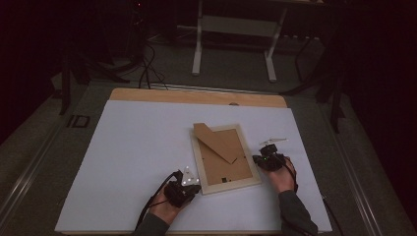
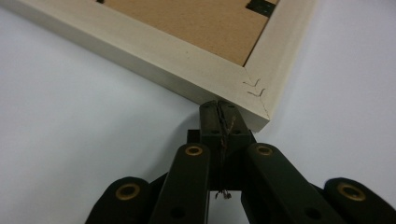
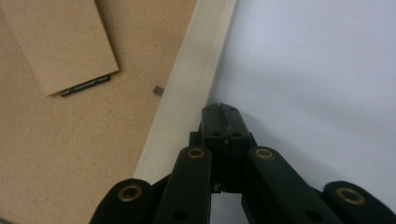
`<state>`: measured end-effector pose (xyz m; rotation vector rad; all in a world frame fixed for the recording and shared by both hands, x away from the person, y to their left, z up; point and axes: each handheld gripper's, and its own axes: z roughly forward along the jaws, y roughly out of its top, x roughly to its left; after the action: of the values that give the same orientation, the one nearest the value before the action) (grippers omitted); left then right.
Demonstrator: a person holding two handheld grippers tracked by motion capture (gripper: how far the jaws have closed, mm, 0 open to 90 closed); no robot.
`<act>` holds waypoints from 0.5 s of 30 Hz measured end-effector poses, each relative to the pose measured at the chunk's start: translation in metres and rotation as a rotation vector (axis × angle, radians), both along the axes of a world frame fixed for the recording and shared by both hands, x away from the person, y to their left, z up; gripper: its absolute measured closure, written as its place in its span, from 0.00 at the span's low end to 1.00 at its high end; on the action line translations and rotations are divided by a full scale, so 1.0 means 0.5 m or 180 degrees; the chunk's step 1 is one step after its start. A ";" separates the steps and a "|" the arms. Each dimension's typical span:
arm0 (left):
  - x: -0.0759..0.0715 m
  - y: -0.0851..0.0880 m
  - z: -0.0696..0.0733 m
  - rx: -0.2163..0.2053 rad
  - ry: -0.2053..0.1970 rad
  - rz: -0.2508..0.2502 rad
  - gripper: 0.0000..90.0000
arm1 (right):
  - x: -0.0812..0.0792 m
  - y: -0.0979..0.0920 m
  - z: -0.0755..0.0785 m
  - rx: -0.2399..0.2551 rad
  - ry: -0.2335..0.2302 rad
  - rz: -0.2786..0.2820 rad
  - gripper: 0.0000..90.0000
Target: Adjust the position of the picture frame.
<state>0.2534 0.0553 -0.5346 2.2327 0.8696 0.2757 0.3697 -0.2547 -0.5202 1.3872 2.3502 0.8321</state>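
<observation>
**Bracketing a face-down picture frame with both grippers clenched**

Picture frame lies back-up on the white sheet, roughly centre, slightly toward 4 o'clock. Brown backing board visible; fold-out stand lies flat across it, pointing to 11 o'clock.

Left gripper sits at the frame's 7 o'clock corner. In the left gripper view its jaws are clenched on nothing, tips at the corner's outer edge; contact or hairline gap, can't tell.

Right gripper is at the frame's 3 o'clock side. Jaws pressed together, empty, tips just beside the rail's outer edge.

High view is dim: gripper tips are hard to resolve there. Small retaining clips on the backing are barely legible. Room beyond the table is mostly black.
</observation>
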 end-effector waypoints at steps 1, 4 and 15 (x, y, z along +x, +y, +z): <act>-0.002 -0.002 0.001 0.0001 0.0021 -0.0036 1.00 | 0.008 0.004 0.001 0.0006 0.0022 -0.0003 1.00; -0.006 -0.007 0.001 0.0023 0.0007 -0.0065 1.00 | 0.017 0.011 0.002 -0.0019 0.0039 0.0006 1.00; -0.020 -0.027 0.001 0.0026 -0.0013 -0.0176 1.00 | 0.040 0.029 0.002 -0.0053 0.0040 -0.0022 1.00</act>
<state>0.2435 0.0421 -0.5341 2.2593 0.8047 0.2582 0.3896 -0.2403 -0.5193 1.3972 2.3549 0.8023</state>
